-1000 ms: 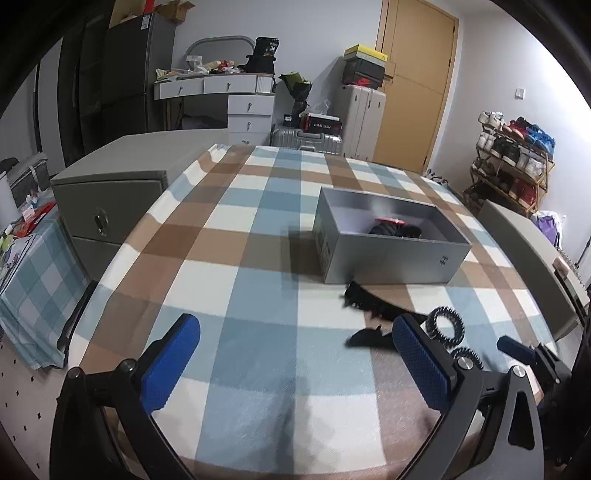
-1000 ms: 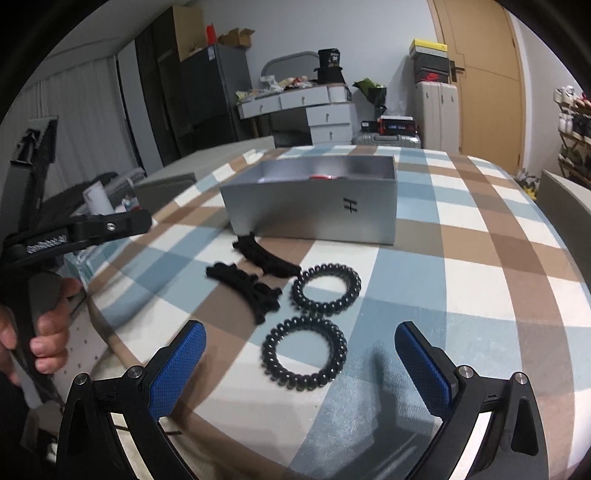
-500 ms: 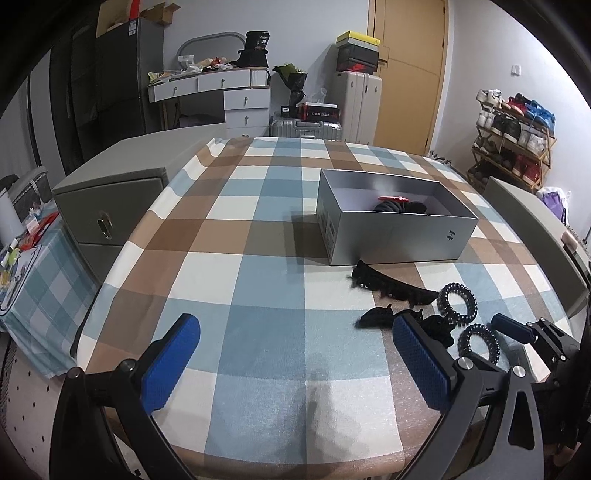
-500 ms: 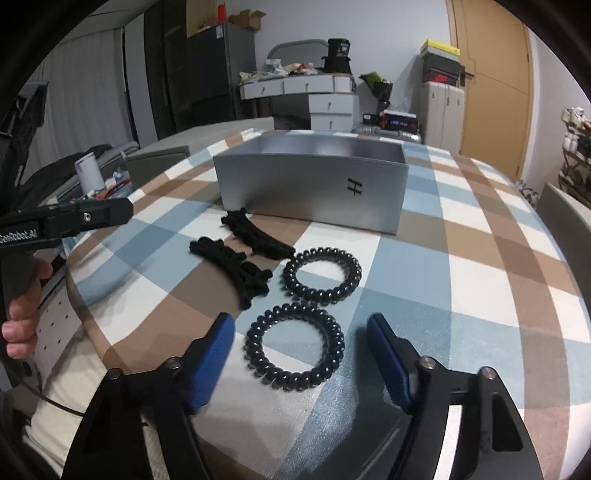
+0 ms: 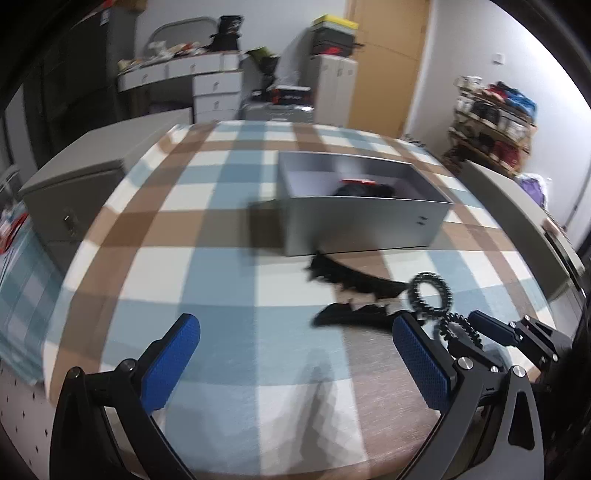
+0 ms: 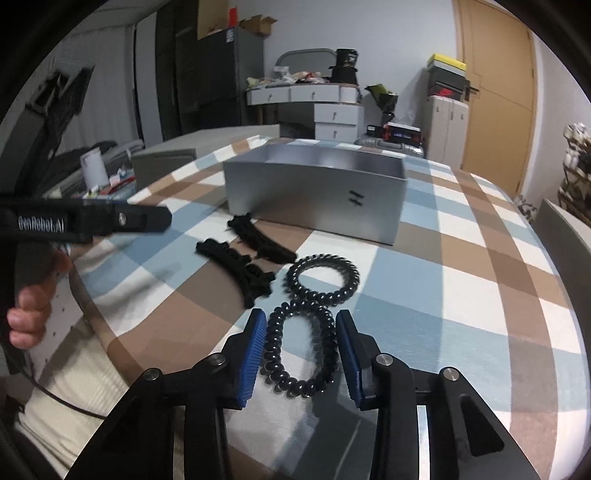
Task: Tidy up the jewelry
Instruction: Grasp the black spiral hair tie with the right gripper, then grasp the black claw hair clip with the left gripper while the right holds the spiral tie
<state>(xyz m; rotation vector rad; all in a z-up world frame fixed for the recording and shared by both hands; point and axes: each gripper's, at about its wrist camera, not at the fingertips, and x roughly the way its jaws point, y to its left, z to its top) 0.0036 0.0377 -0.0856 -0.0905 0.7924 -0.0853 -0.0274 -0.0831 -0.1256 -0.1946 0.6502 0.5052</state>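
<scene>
Blue pads of the right gripper [image 6: 300,352] are closing around the near coil tie [image 6: 300,350], which lies on the checked cloth [image 6: 461,295] between them, not clearly pinched yet. Just beyond, touching it, lies a second coil tie [image 6: 323,275], then two black clips [image 6: 236,264] before the grey box [image 6: 314,192]. The left gripper [image 5: 295,363] hovers spread wide, holding nothing.

right tongs [image 6: 300,349] | were wide; closing around near coil hair tie [image 6: 301,350]

White walls [image 6: 399,33]; wooden door [image 6: 495,85]; white drawers [image 6: 336,118]; shoe rack [image 5: 495,118]
</scene>
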